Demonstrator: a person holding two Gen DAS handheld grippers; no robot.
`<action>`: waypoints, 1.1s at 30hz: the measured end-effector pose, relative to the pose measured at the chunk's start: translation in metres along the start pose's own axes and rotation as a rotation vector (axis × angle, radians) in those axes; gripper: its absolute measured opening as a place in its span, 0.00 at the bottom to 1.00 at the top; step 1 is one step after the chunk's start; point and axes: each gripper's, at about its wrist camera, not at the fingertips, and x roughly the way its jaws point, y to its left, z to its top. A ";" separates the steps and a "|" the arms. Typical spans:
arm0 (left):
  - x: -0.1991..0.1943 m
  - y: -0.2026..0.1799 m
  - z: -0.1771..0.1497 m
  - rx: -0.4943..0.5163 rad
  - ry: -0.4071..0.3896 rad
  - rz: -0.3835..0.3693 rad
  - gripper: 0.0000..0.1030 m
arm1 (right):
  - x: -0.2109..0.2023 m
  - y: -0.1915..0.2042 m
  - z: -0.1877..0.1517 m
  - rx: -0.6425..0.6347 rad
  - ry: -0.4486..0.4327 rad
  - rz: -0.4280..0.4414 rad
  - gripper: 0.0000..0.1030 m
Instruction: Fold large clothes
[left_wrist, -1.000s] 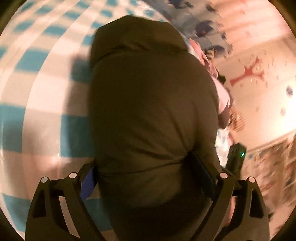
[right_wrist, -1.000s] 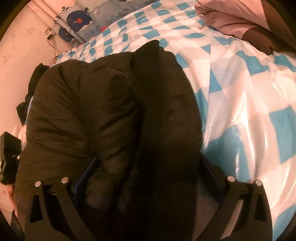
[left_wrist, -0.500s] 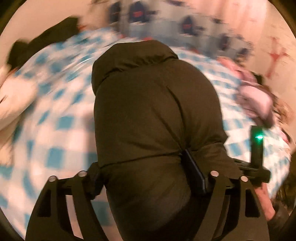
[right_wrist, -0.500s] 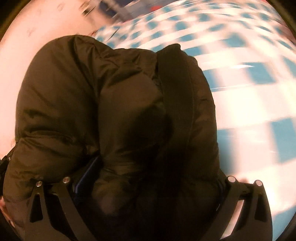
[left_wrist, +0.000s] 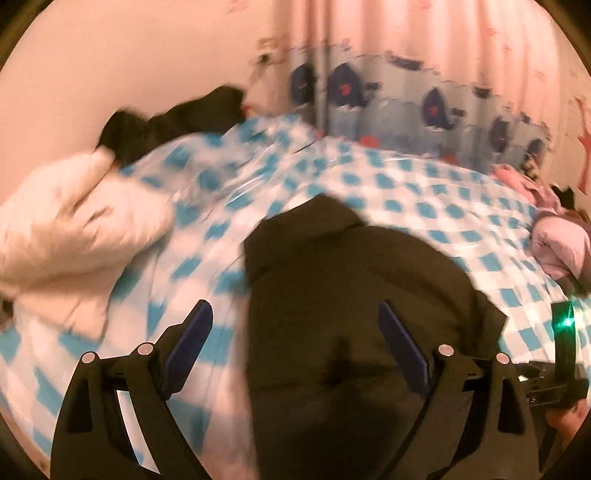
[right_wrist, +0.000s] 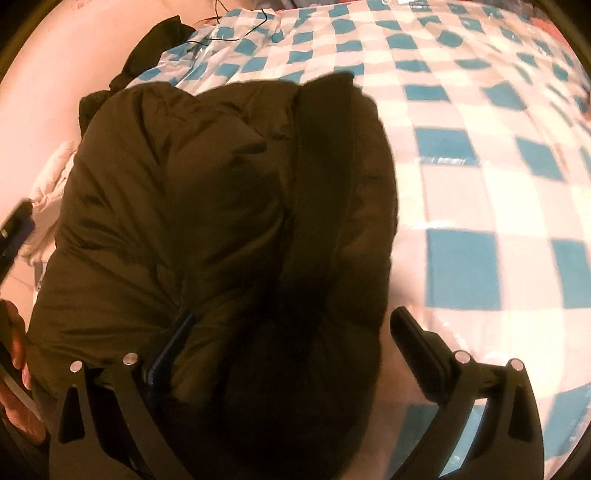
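Blue-and-white checked bedding (right_wrist: 480, 206) covered the bed, shiny as if under clear plastic, and the dark olive puffer jacket (right_wrist: 229, 206) lay bundled on it. At the left gripper (left_wrist: 295, 354) the 2 fingers (left_wrist: 188, 339) stood wide apart; the jacket lay between them nearer the right-hand finger, the left-hand one over bare bedding, and whether any pad touched cloth could not be told. At the right gripper (right_wrist: 291, 354) the fingers were also spread; the left-hand pad was sunk into the jacket's folds, while the right-hand finger (right_wrist: 417, 343) stood free beside the bundle.

0.5 s earlier both pairs of fingers had been pressed into the jacket on each side; they had since opened, and the left camera had tilted up to show more of the room.

Only the left view showed the white pillow (left_wrist: 74, 229), the whale-print bumper (left_wrist: 424, 103), the curtain and the pink clothes (left_wrist: 561, 247) at the far edge. Only the right view showed the jacket's dark central placket and a thin black cable (right_wrist: 240, 31) on the bedding.
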 end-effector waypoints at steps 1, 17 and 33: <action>0.003 -0.009 0.002 0.031 0.000 -0.011 0.85 | -0.004 0.001 0.010 -0.010 -0.022 -0.009 0.94; 0.043 -0.036 -0.021 0.120 0.108 -0.144 0.85 | 0.060 0.015 0.073 0.084 -0.164 -0.016 0.95; 0.025 -0.051 -0.031 0.217 0.088 -0.108 0.85 | 0.015 0.034 -0.019 0.015 -0.065 -0.050 0.94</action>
